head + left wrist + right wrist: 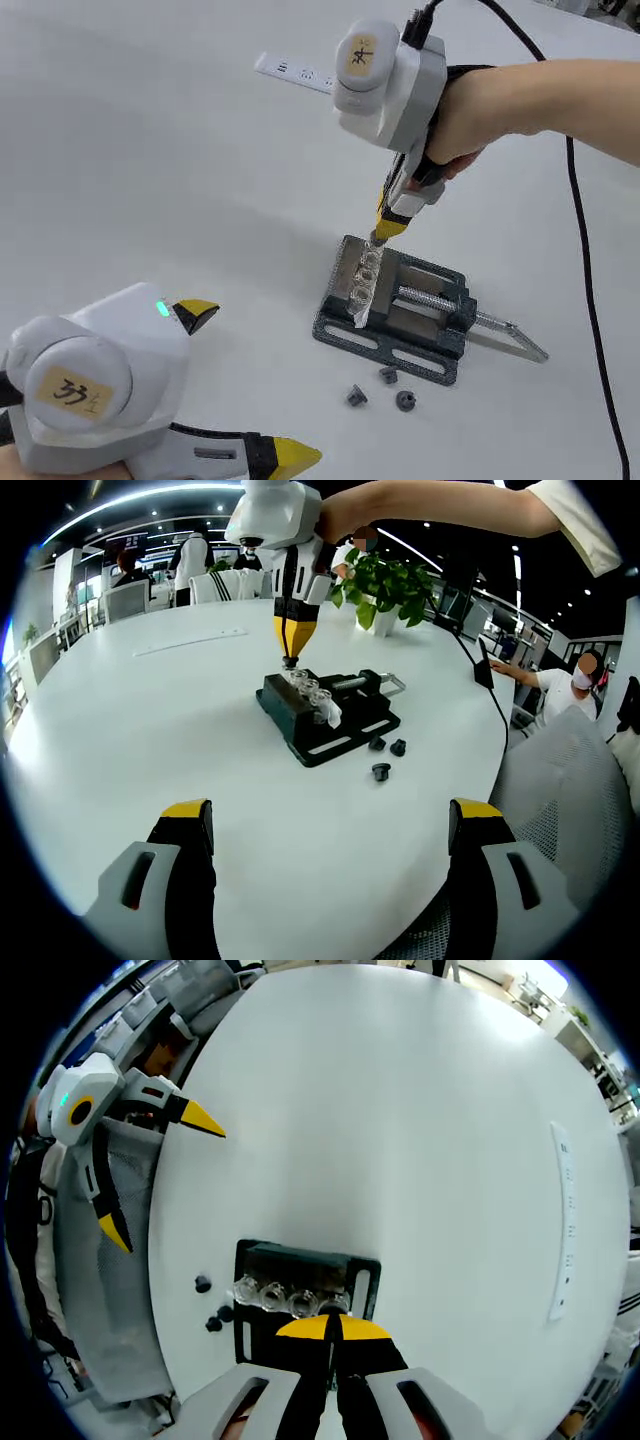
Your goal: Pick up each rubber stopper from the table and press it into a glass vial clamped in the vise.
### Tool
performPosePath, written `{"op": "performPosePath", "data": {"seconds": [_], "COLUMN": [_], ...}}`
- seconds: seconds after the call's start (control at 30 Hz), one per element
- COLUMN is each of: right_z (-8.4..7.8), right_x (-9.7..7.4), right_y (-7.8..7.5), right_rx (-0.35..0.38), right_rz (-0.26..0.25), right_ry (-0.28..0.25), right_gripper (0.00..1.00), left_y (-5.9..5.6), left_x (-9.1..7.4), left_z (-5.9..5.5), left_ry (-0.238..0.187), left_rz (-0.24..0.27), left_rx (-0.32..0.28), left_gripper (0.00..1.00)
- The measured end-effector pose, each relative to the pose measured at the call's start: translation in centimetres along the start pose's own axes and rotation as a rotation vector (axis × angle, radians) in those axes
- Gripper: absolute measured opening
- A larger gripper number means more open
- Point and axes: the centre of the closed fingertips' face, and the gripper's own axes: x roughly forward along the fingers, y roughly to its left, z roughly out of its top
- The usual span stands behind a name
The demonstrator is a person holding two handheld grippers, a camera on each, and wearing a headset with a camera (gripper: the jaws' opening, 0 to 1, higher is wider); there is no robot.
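Three stoppers (pixel 388 375) beside vise (pixel 430 345), right gripper (pixel 385 232) pinched over farthest vial (pixel 373 256)

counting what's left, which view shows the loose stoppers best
Head view: three loose stoppers lie close-up and unobstructed beside the vise. Left gripper view shows them smaller; right gripper view, as dark specks.

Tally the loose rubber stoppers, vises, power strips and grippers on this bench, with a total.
Loose rubber stoppers: 3
Vise: 1
Power strip: 1
Grippers: 2 (left gripper, right gripper)
Total: 7
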Motion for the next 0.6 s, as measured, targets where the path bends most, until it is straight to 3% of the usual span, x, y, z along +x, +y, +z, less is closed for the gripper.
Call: {"op": "performPosePath", "data": {"seconds": [0.53,0.6], "right_z": [-0.23,-0.46], "right_x": [-0.39,-0.86], "right_y": [-0.39,-0.15], "right_rx": [-0.013,-0.008], "right_rz": [-0.023,-0.027], "right_ry": [-0.037,-0.051], "right_gripper": [0.00,0.05], "left_y": [0.12,0.08], "left_x": [0.07,0.08], "left_z": [-0.06,-0.09], "left_ry": [-0.002,-0.001], "left_rz": [-0.007,-0.008], "left_rx": [0.012,0.013], "left_gripper": [0.98,0.98]}}
